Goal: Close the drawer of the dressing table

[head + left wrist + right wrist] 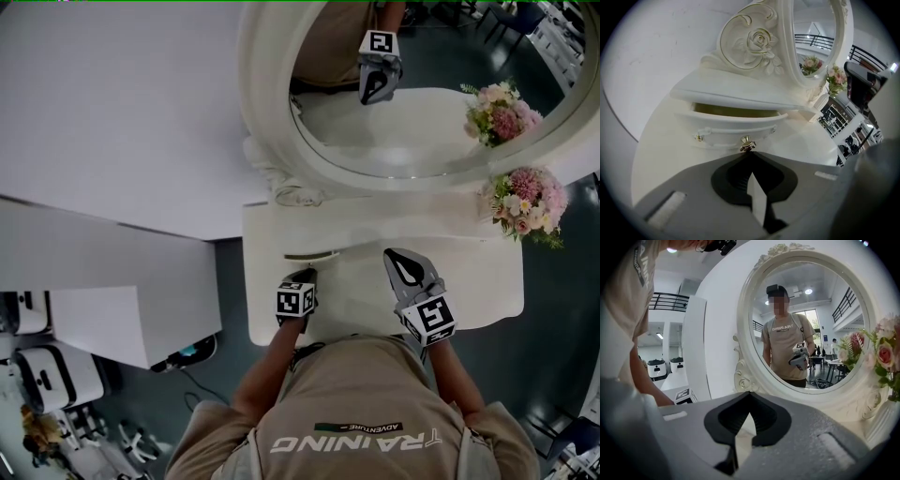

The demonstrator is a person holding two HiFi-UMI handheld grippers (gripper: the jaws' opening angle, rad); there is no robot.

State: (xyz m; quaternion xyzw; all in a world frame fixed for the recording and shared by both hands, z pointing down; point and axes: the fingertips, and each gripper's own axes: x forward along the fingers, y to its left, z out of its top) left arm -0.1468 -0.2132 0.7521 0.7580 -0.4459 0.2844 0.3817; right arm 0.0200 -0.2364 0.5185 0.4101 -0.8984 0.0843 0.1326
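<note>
1. Person's shirt (361,403): a tan top fills the near edge of the head view, nearest to us and well in front of the drawer (733,124).

2. Left gripper (749,153): we list it directly in front of the drawer. Its jaws are pressed together with nothing between them. The tips sit right at the drawer's small metal knob (747,144); we cannot tell whether they touch it. Its marker cube (296,300) lies on the side away from the drawer.

3. Right gripper (749,394): we list it to the right of the drawer, apart from it and above the bare top of the desk (478,281). Its jaws are also together and hold nothing, and they point past the drawer at the mirror.

4. Drawer: white, with a curved front. It sits under a low shelf on the left part of the desk and is pulled partly out. A narrow strip of its yellowish inside shows between the front and the shelf above.

5. Carved rose scroll (754,42): cream-coloured, it rises directly behind and above the drawer.

6. Mirror (422,131): an oval in a white ornate frame, standing behind the drawer and to its right. We see the person and one gripper reflected in it.

7. Flowers (528,202): a pink and white bunch, behind the drawer and well to its right, beside the frame.
</note>
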